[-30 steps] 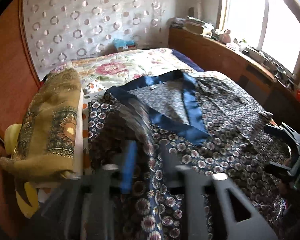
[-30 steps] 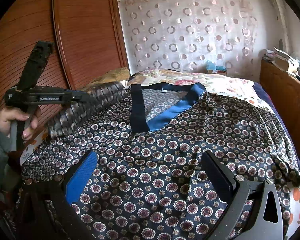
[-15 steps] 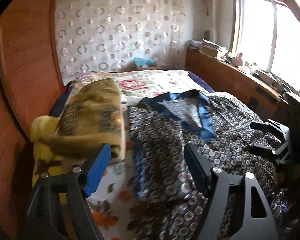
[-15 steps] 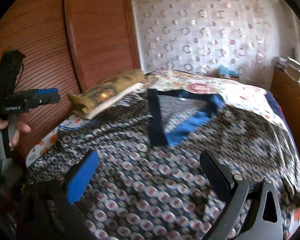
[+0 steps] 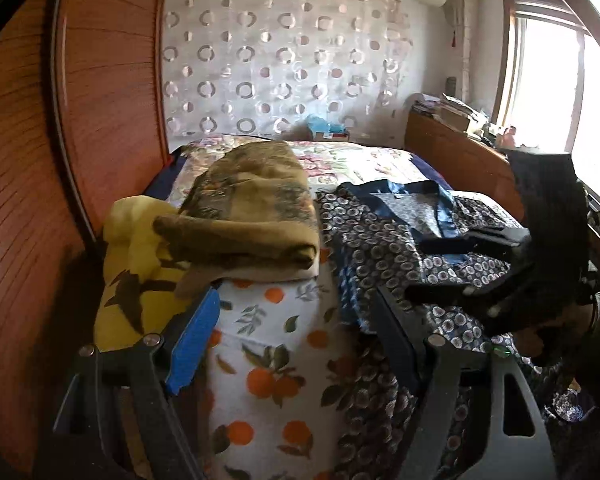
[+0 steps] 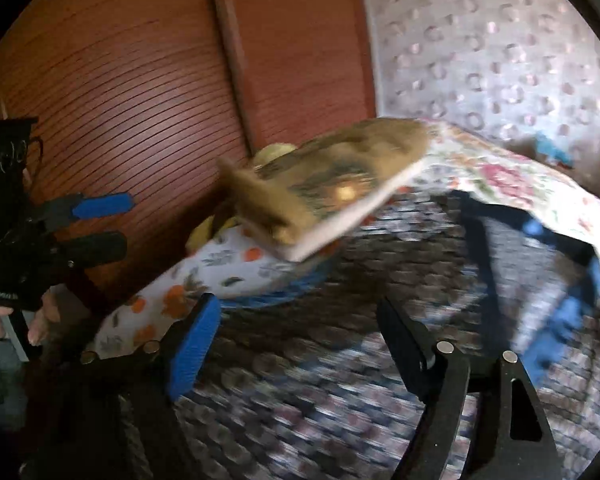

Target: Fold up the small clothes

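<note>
The bed (image 5: 268, 344) bears the shirt (image 5: 384, 240), spread collar-far, hem-near; its folded left edge lies just right of the left claw (image 5: 296, 344), jaws apart, empty; the right claw (image 6: 300, 344), closing a little but apart and empty, hovers over its middle, nearer.

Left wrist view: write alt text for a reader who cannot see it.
Open left tongs, holding nothing, hover over an orange-print bedsheet. A navy patterned shirt with a blue collar lies spread on the bed, a folded olive blanket beside it. The right tongs reach in from the right.
</note>
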Motion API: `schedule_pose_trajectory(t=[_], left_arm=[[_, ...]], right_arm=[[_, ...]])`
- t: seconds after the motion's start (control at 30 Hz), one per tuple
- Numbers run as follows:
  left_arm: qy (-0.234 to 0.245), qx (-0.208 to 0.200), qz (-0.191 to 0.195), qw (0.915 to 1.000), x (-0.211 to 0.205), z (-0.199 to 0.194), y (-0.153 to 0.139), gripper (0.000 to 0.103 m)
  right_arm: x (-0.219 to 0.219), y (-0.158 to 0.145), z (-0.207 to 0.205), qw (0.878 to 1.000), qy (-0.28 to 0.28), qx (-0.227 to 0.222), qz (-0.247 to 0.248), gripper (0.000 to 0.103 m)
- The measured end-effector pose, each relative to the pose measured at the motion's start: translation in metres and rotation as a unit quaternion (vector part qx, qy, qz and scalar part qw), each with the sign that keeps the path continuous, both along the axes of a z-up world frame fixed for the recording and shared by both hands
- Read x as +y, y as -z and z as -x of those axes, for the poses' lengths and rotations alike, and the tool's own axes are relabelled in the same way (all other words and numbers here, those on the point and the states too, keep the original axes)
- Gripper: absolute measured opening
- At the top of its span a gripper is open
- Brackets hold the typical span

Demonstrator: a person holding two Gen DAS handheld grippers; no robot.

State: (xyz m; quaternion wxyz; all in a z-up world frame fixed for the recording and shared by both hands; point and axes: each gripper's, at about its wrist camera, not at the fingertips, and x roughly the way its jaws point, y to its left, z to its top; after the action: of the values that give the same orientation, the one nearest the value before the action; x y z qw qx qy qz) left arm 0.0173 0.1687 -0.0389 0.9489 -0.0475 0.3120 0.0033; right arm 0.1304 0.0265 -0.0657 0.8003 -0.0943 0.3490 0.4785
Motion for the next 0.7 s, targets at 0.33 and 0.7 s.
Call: schedule_pose_trajectory(t=[0.33,0.7], left_arm=[[-0.012,-0.005,0.001,0.9999,0.010,0.012,0.004,0.078],[0.012,-0.002,0.008,0.9999,-0.011,0.005,0.012,0.078]], right_arm=[[0.049,0.035,0.003,0.996,-0.028,-0.022,0.077,0.017],[-0.058,0.011,0.000,0.991,0.131,-0.036,-0.013,0.008]])
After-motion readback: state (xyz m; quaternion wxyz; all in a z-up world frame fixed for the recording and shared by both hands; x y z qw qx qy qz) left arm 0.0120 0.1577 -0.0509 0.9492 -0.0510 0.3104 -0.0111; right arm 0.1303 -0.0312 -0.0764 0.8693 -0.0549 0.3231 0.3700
